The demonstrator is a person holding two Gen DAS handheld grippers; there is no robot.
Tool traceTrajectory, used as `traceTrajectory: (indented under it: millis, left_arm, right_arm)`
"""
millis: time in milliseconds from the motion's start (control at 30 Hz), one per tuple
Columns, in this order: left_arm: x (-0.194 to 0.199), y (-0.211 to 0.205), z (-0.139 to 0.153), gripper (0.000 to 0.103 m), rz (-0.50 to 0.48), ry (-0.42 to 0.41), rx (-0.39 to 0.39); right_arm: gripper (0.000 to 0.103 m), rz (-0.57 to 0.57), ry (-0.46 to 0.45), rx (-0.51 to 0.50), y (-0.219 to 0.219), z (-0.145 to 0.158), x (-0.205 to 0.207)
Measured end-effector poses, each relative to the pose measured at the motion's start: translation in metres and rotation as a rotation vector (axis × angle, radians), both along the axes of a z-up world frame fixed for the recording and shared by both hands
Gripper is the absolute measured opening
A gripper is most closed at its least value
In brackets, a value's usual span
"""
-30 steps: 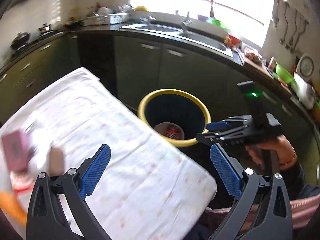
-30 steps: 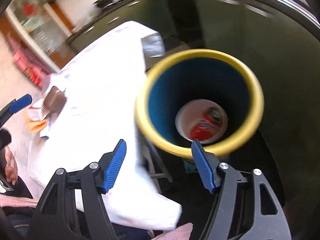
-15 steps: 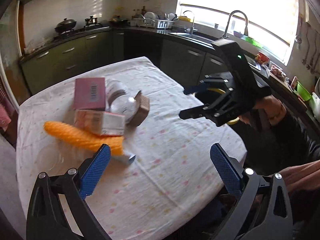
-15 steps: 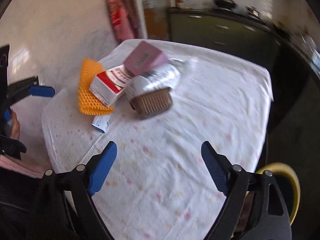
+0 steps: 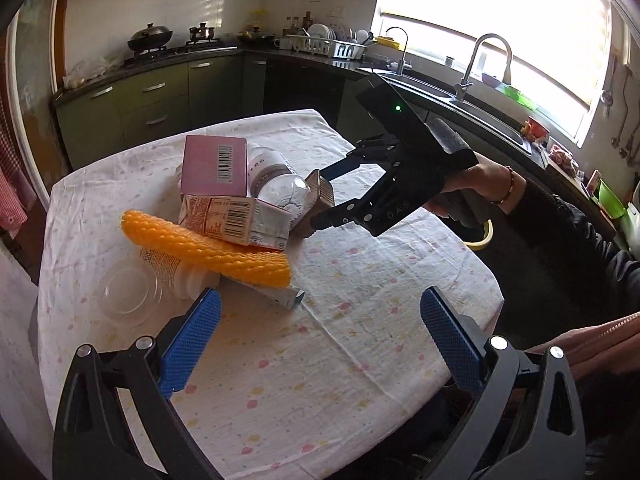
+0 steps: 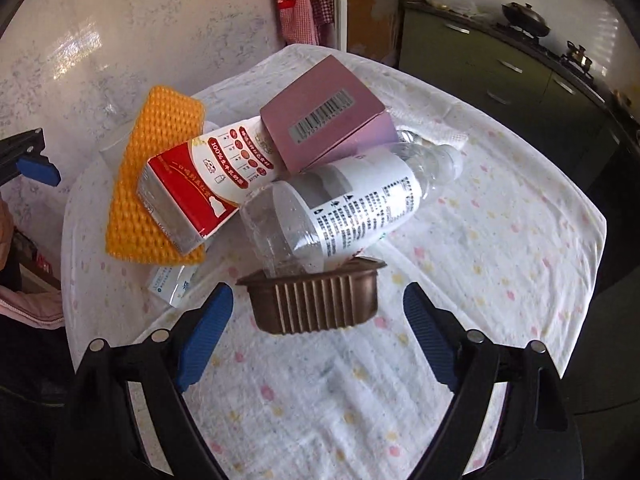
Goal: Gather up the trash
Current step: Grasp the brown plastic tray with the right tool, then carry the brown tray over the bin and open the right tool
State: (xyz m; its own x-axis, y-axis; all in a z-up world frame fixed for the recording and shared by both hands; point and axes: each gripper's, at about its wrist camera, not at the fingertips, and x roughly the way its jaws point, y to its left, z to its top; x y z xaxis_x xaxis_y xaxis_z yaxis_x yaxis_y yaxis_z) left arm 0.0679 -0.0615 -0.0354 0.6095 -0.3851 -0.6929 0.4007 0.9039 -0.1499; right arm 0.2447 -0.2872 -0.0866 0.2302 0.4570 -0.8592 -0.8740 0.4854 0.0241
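Right gripper, fingers apart, is flanking ribbed brown plastic tray; left gripper, fingers apart, is hovering over floral-clothed table.

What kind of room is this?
It looks like a home kitchen. There is a sink with a tall faucet under the window, a wok on the stove, and a dish rack on the counter.

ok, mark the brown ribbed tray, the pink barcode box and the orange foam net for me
brown ribbed tray [image 6: 314,304], right wrist view, ribbed side wall
pink barcode box [image 6: 320,120], right wrist view, barcode face
orange foam net [image 5: 200,246], left wrist view, mid-length
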Motion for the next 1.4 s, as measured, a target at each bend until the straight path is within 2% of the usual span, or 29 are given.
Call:
traceTrajectory:
  millis: [67, 167, 400, 633, 1000, 1100, 1200, 1400]
  left_arm:
    - [0.002, 0.002, -0.002, 0.098, 0.005, 0.006, -0.003]
    - [0.004, 0.004, -0.006, 0.098, 0.009, 0.013, -0.005]
    - [0.005, 0.004, -0.01, 0.098, 0.011, 0.019, -0.002]
    - [0.007, 0.004, -0.011, 0.098, 0.018, 0.022, -0.001]
    - [0.008, -0.004, -0.013, 0.098, 0.003, 0.022, 0.011]
    - [0.009, -0.007, -0.014, 0.098, -0.002, 0.026, 0.014]
    - [0.009, -0.011, -0.016, 0.098, -0.011, 0.031, 0.013]
    - [0.013, -0.019, -0.021, 0.098, -0.029, 0.042, 0.019]
  right_arm:
    - [0.076, 0.014, 0.009, -0.007, 0.006, -0.001, 0.002]
    - [0.063, 0.029, 0.015, -0.032, 0.013, -0.005, 0.004]
    - [0.061, 0.025, 0.007, -0.021, 0.014, -0.009, 0.002]
    - [0.061, -0.013, 0.007, 0.013, -0.007, -0.007, -0.012]
    - [0.061, -0.062, -0.036, 0.106, -0.043, 0.017, -0.056]
    - [0.061, -0.116, -0.055, 0.141, -0.066, 0.03, -0.067]
    - [0.061, -0.223, -0.087, 0.134, -0.098, 0.038, -0.07]
    - [0.061, -0.543, -0.084, 0.106, -0.194, 0.03, -0.054]
